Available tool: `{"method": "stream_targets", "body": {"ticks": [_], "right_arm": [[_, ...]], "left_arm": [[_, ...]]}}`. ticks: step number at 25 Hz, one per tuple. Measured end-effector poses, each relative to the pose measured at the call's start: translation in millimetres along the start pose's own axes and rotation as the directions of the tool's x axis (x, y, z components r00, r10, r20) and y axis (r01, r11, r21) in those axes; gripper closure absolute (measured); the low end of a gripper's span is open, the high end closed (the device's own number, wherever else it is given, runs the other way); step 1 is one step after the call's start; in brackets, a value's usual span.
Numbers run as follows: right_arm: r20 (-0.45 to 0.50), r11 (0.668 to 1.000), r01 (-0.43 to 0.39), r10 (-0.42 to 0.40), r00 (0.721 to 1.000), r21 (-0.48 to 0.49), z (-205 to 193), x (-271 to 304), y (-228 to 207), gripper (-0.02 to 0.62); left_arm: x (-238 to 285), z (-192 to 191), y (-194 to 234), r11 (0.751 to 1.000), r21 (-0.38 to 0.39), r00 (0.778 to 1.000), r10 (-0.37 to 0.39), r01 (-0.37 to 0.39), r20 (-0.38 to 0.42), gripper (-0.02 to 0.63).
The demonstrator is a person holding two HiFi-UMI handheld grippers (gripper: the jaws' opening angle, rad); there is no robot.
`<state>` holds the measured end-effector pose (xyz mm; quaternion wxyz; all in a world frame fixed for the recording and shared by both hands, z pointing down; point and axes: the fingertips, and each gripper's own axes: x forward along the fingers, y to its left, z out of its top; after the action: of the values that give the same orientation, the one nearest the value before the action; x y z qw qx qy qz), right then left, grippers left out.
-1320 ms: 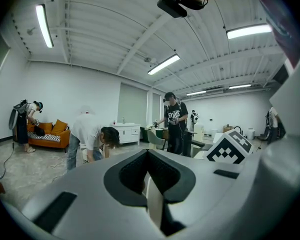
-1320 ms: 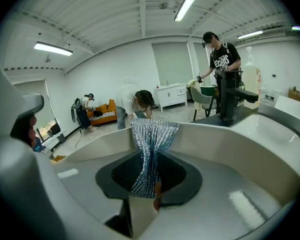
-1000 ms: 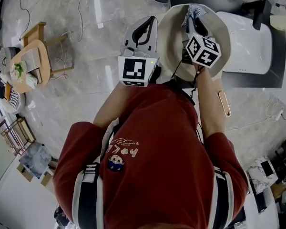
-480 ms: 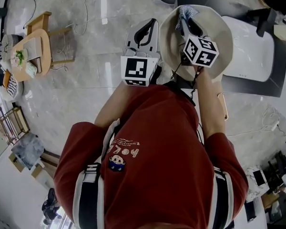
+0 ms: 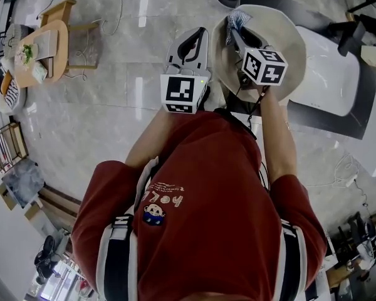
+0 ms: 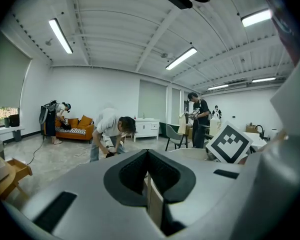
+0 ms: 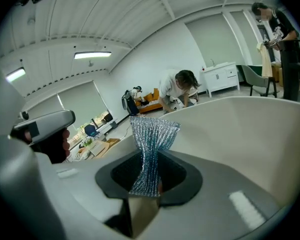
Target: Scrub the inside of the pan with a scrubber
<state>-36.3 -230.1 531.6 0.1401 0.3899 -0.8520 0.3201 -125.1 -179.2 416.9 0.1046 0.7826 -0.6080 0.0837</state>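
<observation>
Far left in the head view, a small wooden table [image 5: 47, 46] on pale marble floor [image 5: 113, 124], well apart from the work; low in the middle, a red shirt [image 5: 200, 218] with both forearms reaching forward.

Next, the left gripper [image 5: 193, 37], held just beside the left rim of the pan [image 5: 285, 33], with the left cube [image 5: 183, 93] facing the camera. In the left gripper view, jaws closed down to a slit on a thin tan piece [image 6: 154, 204] wedged edge-on between them; impossible to tell from there whether it belongs to the pan. Beyond those jaws, a room with an orange sofa [image 6: 75, 124] and a person in a white top [image 6: 110, 131] bent over; further right in the same view, the right cube [image 6: 229, 144].

Then the pan itself: round, cream inside, up in the air over the floor. Inside its left half, the right gripper [image 5: 234, 35], jaws clamped tight on the scrubber [image 5: 237, 19]; a strip of silvery blue mesh, pinched narrow at the grip and fanning out above the fingertips. In the right gripper view, the cream wall of the pan curving close behind the mesh; touching or just short of it, cannot tell.

Furthest right, past the pan's rim, a white tabletop [image 5: 329, 68] with a dark edge.
</observation>
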Motion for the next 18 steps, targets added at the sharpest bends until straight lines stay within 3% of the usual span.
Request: {"method": "stream_targets", "body": {"ticks": [6, 18], "right_arm": [[-0.104, 0.99, -0.132, 0.126, 0.987, -0.054, -18, -4, 28, 0.485], [-0.292, 0.938, -0.325, 0.278, 0.915, -0.125, -46, -22, 49, 0.482]], "left_arm": [[-17, -4, -5, 0.999, -0.019, 0.999, 0.049, -0.049, 0.005, 0.601], [-40, -15, -12, 0.99, -0.054, 0.992, 0.129, -0.128, 0.004, 0.601]]}}
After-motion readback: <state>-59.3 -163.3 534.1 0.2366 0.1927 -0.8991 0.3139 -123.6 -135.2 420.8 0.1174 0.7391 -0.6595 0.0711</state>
